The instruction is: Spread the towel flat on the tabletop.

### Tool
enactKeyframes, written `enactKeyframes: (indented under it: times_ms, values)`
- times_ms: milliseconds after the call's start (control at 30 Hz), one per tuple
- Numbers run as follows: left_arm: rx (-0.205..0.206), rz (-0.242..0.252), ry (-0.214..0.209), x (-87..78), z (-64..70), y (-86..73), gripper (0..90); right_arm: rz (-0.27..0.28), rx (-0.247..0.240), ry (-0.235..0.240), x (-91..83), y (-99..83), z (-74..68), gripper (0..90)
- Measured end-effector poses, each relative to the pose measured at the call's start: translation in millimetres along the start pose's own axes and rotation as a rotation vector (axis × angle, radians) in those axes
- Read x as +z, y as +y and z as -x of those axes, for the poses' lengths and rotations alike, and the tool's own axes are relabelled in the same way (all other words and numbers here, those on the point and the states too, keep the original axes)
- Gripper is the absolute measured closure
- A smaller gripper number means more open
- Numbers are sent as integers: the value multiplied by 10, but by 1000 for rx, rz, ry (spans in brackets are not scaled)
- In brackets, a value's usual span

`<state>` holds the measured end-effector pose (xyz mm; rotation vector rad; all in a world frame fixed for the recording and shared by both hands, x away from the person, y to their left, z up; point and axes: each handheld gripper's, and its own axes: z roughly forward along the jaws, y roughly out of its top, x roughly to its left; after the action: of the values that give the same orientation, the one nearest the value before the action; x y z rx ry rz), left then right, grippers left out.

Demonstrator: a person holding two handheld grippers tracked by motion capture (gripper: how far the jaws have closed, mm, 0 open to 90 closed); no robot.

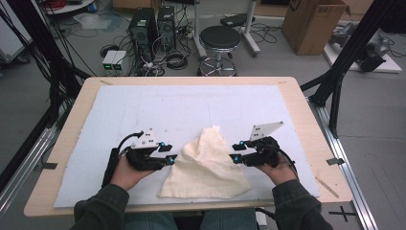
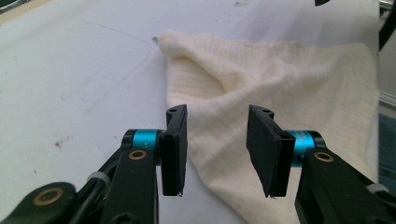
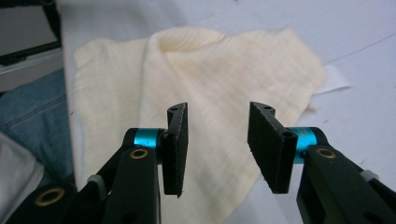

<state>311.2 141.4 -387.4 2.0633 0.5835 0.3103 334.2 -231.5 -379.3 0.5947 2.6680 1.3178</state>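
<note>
Nearest the person, the cream cloth [image 1: 206, 165] lies rumpled on the worktop's white mat [image 1: 143, 110], its near edge close to the mat's front edge. The left hand-held gripper [image 1: 171, 158] and right hand-held gripper [image 1: 235, 152] flank it, both with jaws apart and empty. Whether the tips touch the fabric is hard to judge. The cloth's far corner peaks, and what lies under its folds is hidden.

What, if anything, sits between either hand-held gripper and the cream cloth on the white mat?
Nothing visible does. The left hand-held gripper and the right hand-held gripper flank the cream cloth, jaws open and aimed at its side edges. In both gripper views, cloth lies directly beyond the open jaws.
</note>
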Motion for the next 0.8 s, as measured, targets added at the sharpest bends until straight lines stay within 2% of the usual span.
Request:
enactKeyframes:
  times_ms: [100, 200, 300, 367, 400, 467, 567, 733, 800]
  values:
    - [4, -9, 14, 91, -74, 101, 596, -7, 1, -25, 53, 119, 99, 583]
    - [-12, -2, 13, 185, -143, 176, 604, -12, 13, -44, 107, 232, 217, 584]
    - [-38, 2, 24, 270, -220, 191, 612, -13, 26, -57, 164, 324, 327, 584]
    - [-48, -13, 24, 339, -263, 186, 614, -14, 35, -66, 223, 361, 397, 582]
    - [-49, -31, 26, 375, -275, 189, 614, -17, 38, -72, 244, 367, 418, 581]
    - [-62, -33, 21, 453, -292, 188, 616, -26, 46, -77, 314, 365, 468, 581]
    - [-73, -61, 19, 577, -317, 176, 622, -62, 63, -83, 444, 340, 541, 581]
    - [-88, -115, 9, 764, -343, 134, 625, -96, 87, -70, 671, 306, 605, 595]
    - [-90, -131, 3, 821, -351, 118, 625, -126, 102, -68, 790, 270, 642, 604]
